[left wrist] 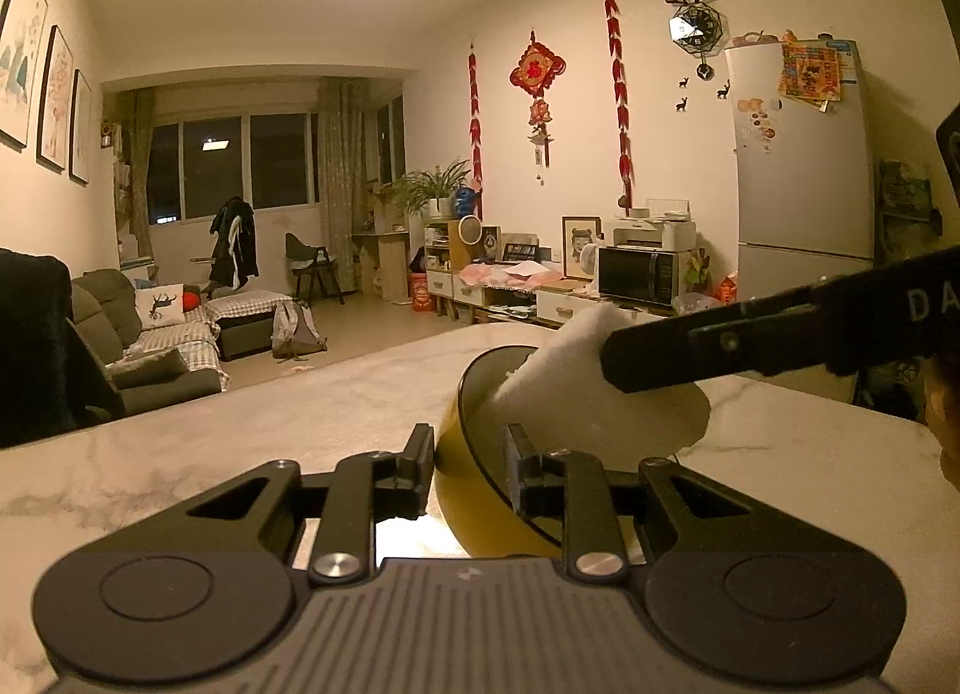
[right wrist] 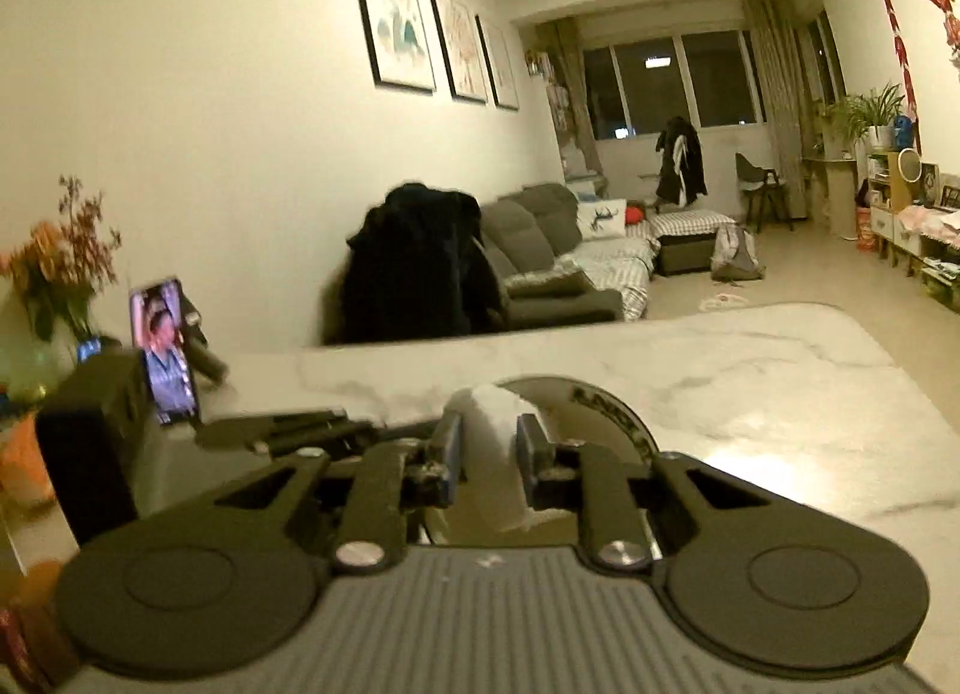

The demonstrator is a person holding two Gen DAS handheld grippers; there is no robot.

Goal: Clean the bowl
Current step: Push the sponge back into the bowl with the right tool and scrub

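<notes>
Marble-patterned tabletop (left wrist: pixel 252 430) underfoot of everything, living room behind at twelve o'clock. Left gripper (left wrist: pixel 468 469) clamped on the near rim of the bowl (left wrist: pixel 480 490), one finger outside the yellow wall, the other inside the dark interior, bowl tipped up on the table. Right gripper (right wrist: pixel 489 457) closed tight on a white cloth (right wrist: pixel 495 412), reaching in from three o'clock in the left wrist view, cloth (left wrist: pixel 576 388) pressed into the bowl's mouth. Wiping apparently under way; hard to say from this blurred, dim view how much of the inside is clean, so rest of the interior and the outside probably left, then setting bowl and cloth down. Readable writing scarce: "DA" on the right gripper's arm in the left view; embossed lettering on the bowl's rim in the right view, illegible. Further out, phone (right wrist: pixel 163 349) propped at nine o'clock, fridge (left wrist: pixel 804 153) at two o'clock, sofa (left wrist: pixel 150 334) at ten.
</notes>
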